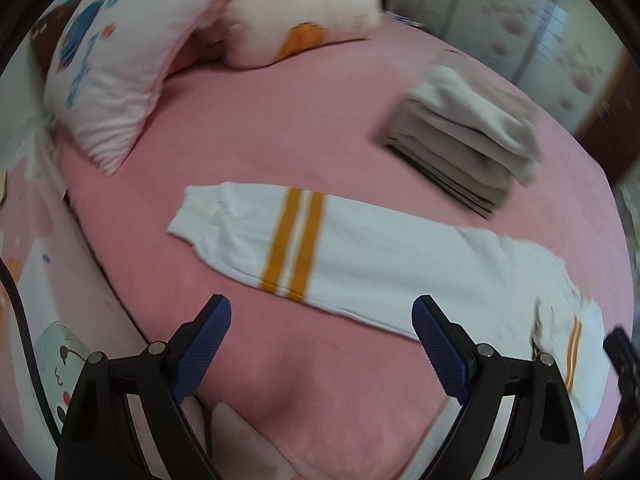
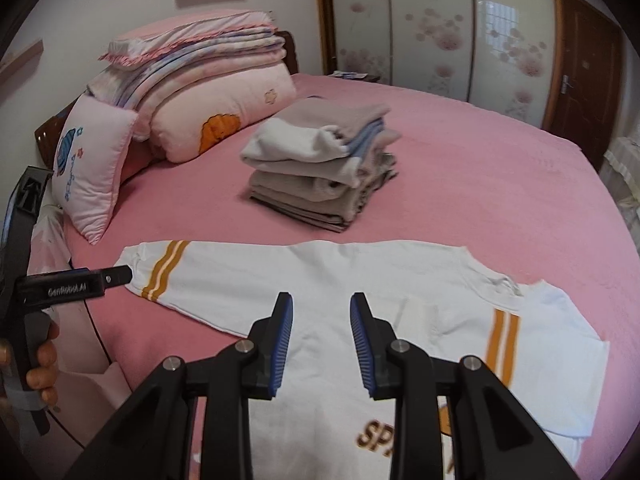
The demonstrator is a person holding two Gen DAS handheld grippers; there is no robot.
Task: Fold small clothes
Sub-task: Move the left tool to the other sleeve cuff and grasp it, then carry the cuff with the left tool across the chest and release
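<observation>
A white long-sleeved top (image 2: 240,280) with orange stripes on its sleeves and brown lettering on the front lies flat on the pink bed (image 2: 480,184). One sleeve (image 1: 280,236) stretches out to the left. The other lies across the body at the right (image 2: 502,344). My left gripper (image 1: 322,308) hovers wide open just short of the long sleeve, with nothing between its fingers. In the right wrist view one of its fingers (image 2: 116,274) reaches close to the sleeve cuff. My right gripper (image 2: 321,300) hangs over the shirt's middle, its jaws a little apart and empty.
A stack of folded grey and white clothes (image 2: 324,168) (image 1: 460,136) sits behind the shirt. Pillows (image 2: 92,168) (image 1: 108,72) and folded quilts (image 2: 200,64) fill the bed's far left. A wardrobe (image 2: 440,32) and a door (image 2: 588,80) stand beyond. A hand (image 2: 44,364) holds the left gripper.
</observation>
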